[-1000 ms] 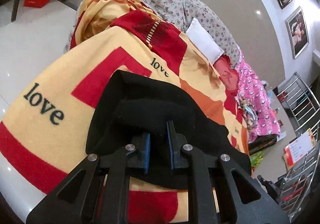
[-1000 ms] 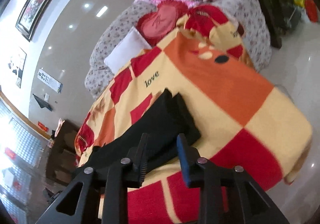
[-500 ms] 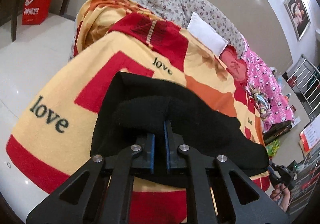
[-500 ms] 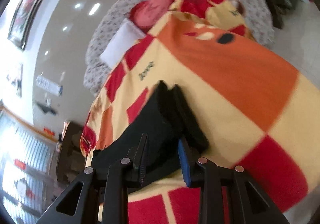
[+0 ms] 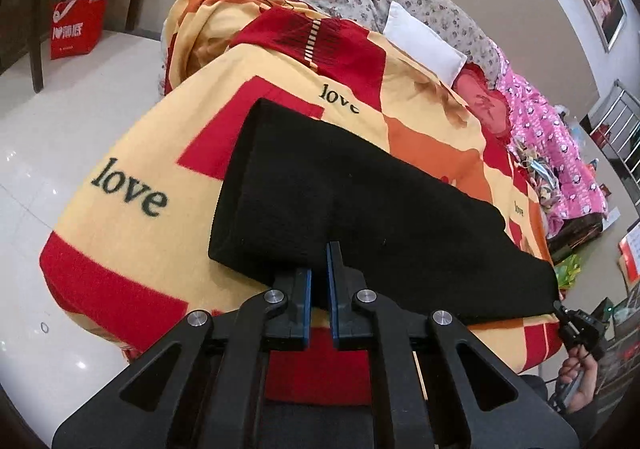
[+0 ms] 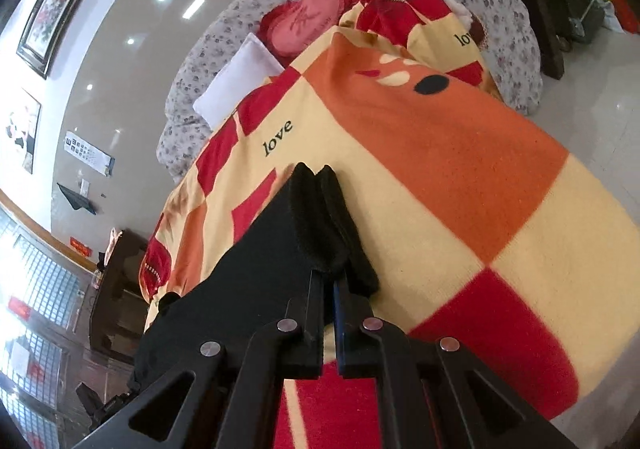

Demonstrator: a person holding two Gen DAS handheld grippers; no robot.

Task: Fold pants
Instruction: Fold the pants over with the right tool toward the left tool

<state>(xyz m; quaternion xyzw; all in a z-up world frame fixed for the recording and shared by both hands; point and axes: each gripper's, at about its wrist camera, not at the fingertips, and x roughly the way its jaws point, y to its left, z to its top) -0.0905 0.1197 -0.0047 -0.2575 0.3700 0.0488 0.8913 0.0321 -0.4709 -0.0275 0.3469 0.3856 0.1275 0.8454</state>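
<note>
Both grippers are clamped down on the fabric right now. The left gripper (image 5: pixel 319 265) has its blue pads nearly together, pinching the near hem of the black pants (image 5: pixel 360 205). The right gripper (image 6: pixel 329 285) has just been closing and its jaws are now narrow too, with a bunched fold of the same pants (image 6: pixel 280 257) caught between them.

Moving outward: in the left wrist view the pants run from the jaws up toward 11 o'clock and stretch off to about 4 o'clock, where the right gripper (image 5: pixel 580 329) grabs the far corner. In the right wrist view the cloth trails off toward 8 o'clock. It all lies on the red, orange and yellow "love" blanket (image 5: pixel 120 185), with a white pillow (image 5: pixel 424 41) up at 1 o'clock.

Progress-wise, I'd say the pants look like they're already doubled leg over leg into one long strip, since the edge looks layered. So one fold done, probably. What's left, as far as I can tell: lift both pinched ends and bring the strip over itself lengthwise, then flatten.
</note>
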